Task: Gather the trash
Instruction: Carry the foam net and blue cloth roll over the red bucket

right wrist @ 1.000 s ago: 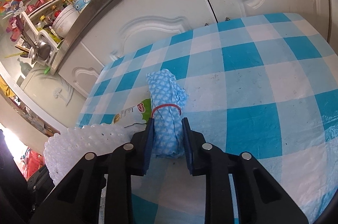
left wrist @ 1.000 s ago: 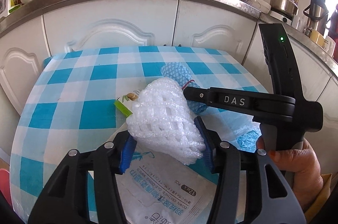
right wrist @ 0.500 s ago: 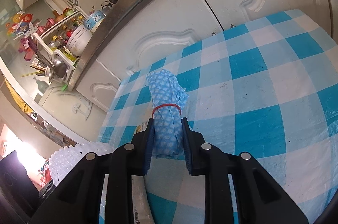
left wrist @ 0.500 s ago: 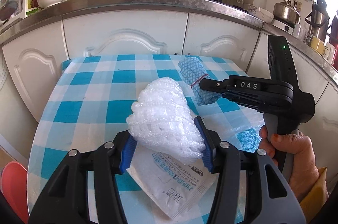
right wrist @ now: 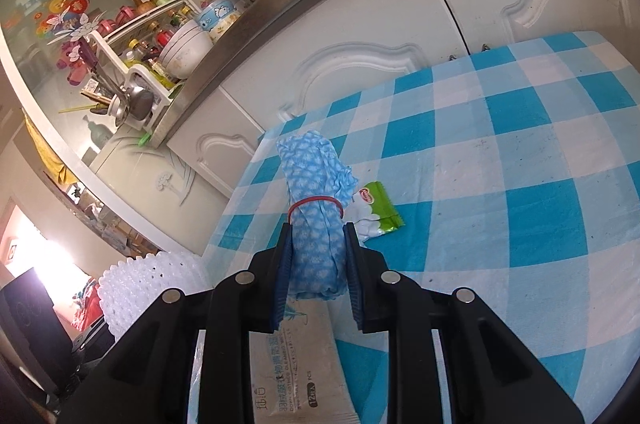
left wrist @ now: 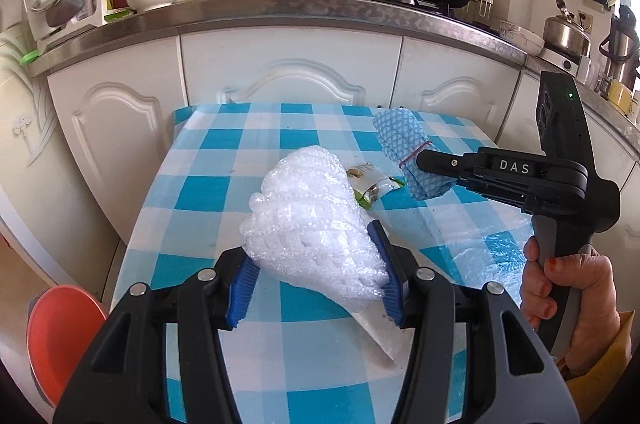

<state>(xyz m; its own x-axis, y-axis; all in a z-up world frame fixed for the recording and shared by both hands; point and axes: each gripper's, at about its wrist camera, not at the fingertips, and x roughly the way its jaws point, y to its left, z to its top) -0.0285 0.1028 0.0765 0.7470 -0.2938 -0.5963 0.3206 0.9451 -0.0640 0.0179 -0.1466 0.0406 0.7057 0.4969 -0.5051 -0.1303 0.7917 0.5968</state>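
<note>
The left gripper (left wrist: 316,276), at the lower centre of its own view, is clamped on a white foam fruit net (left wrist: 310,220), the blue pads pressing into both flanks so the soft, puffy mesh bulges forward above the jaws and hangs clear of the checked tablecloth (left wrist: 224,164); this looks like a carry grip for taking it off to a bin. The right gripper (right wrist: 317,268), low in the middle of its view, pinches a rolled blue cloth (right wrist: 314,208) bound with a red rubber band (right wrist: 316,202), held upright and off the table. Beyond lie a green snack wrapper (right wrist: 376,208), a white wipes packet (right wrist: 300,360) and crumpled clear plastic (left wrist: 492,244), probably still to collect.
</note>
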